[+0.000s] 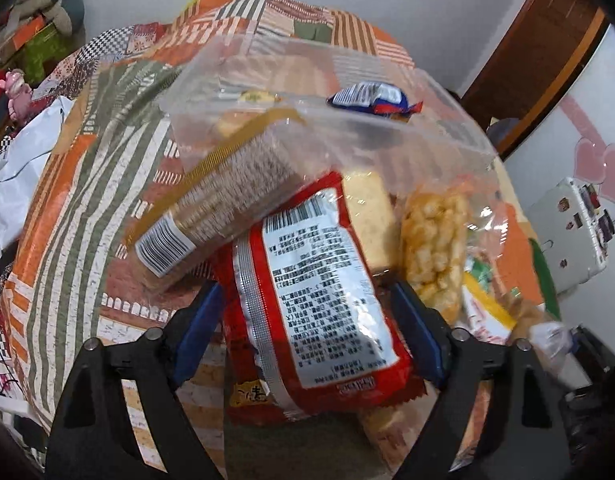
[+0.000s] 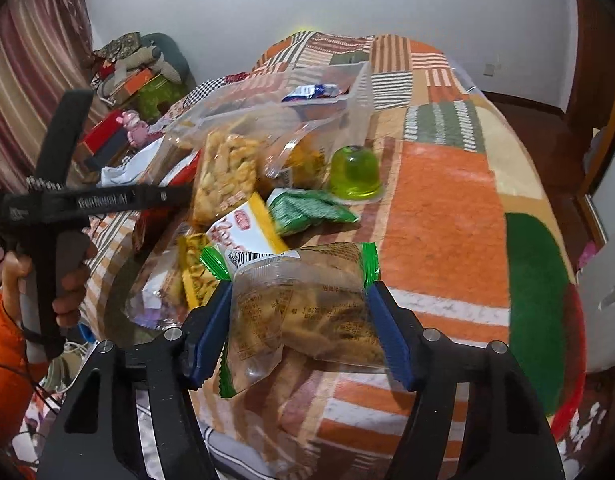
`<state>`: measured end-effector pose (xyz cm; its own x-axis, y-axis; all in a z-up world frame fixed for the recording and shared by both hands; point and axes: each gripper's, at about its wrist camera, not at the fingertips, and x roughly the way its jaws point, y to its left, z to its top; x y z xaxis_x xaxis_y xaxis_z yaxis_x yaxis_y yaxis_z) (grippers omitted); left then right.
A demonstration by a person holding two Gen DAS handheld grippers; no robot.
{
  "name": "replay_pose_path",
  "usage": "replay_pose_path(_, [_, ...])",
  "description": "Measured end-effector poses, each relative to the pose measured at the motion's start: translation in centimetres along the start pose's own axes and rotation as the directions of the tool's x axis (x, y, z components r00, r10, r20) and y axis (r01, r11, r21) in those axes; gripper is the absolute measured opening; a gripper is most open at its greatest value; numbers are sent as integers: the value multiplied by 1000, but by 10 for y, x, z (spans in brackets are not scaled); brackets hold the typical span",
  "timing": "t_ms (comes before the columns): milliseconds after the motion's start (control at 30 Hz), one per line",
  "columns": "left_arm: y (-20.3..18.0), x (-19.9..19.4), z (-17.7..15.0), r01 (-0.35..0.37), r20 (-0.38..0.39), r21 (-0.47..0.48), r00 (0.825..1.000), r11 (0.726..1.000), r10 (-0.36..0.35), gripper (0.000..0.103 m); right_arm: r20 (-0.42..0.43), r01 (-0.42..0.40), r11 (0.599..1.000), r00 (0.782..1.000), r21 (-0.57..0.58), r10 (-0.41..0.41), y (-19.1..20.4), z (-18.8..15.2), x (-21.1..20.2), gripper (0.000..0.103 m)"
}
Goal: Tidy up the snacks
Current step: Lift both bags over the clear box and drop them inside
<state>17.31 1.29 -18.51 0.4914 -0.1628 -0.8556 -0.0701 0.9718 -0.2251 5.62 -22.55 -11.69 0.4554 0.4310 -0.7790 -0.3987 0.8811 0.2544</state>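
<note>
A red snack packet (image 1: 315, 288) with a white label lies on the snack pile between the blue pads of my left gripper (image 1: 307, 320), whose jaws stand wide beside its edges. A brown biscuit pack (image 1: 211, 208) leans over it, half inside a clear zip bag (image 1: 347, 140) that holds a blue-wrapped sweet (image 1: 371, 100). A puffed-rice bar (image 1: 435, 240) lies to the right. My right gripper (image 2: 299, 320) is shut on a clear, green-edged snack packet (image 2: 307, 300). Beyond it are a yellow-and-white packet (image 2: 247, 228), a green sachet (image 2: 307, 208) and a green jelly cup (image 2: 353, 172).
A patchwork cloth (image 2: 447, 200) covers the round table. A hand (image 2: 67, 280) holds the left gripper's handle at the left of the right wrist view. A white plastic bag (image 1: 19, 168) and a pink figurine (image 1: 17, 88) sit at the far left, a white box with switches (image 1: 571, 232) at the right.
</note>
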Motion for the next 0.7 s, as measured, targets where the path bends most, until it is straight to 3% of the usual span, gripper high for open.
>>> replay_pose_path(133, [1,8,-1,2,-3,1,1000,1000,-2,92,23,3,1000,1000,11,-3,-4,5,-6,64])
replay_pose_path(267, [12,16,-2,68,-23,-52,997,996,-69,91,35,4,1000,999,13,-4,-4,10,-7,64])
replay_pose_path(333, [12,14,-3,73,-16,-44,997,996,-74,86,40,2,1000,999,17,-2,-4,14,-7,64])
replay_pose_path(400, [14,9,-4,83,-10,-39,996,996,-83,72,48,-2,1000,999,21,1,-4,17,-8,64])
replay_pose_path(467, [16,3,-6,99,-8,-37,995,994,-99,65,58,-3,1000,998,20,2,-3,20,-10,64])
replay_pose_path(700, [11,-20,-12,106,22,3,994,994,-106,65,106,-4,1000,994,8,3,3,36,-17,64])
